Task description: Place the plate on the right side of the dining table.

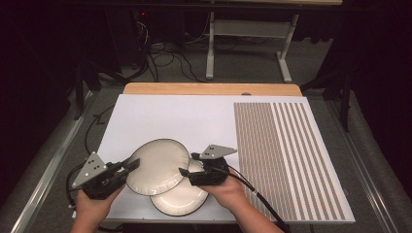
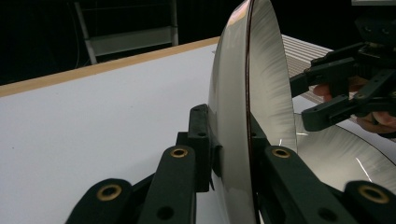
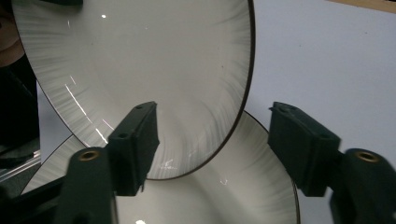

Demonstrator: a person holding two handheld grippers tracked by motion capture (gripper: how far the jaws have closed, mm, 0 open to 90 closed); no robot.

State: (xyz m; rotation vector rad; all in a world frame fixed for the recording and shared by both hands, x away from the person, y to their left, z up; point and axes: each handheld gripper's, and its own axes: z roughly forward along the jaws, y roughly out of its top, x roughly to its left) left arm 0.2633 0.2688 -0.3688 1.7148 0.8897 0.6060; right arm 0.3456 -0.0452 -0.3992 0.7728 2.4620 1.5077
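Left black two-jaw gripper at seven o'clock in the high view: a matte black linkage body is carrying a grey three-cornered plate dotted with small dark holes, and a black cable is looping off its outer side. Right black two-jaw gripper at six o'clock: a like grey triangular plate is showing on top, and a thick black cable is trailing toward five o'clock. In both gripper views brass-coloured pivot bushings are showing on the black link arms, with blocky rectangular jaw pads. Both forearms are showing bare, sleeveless.
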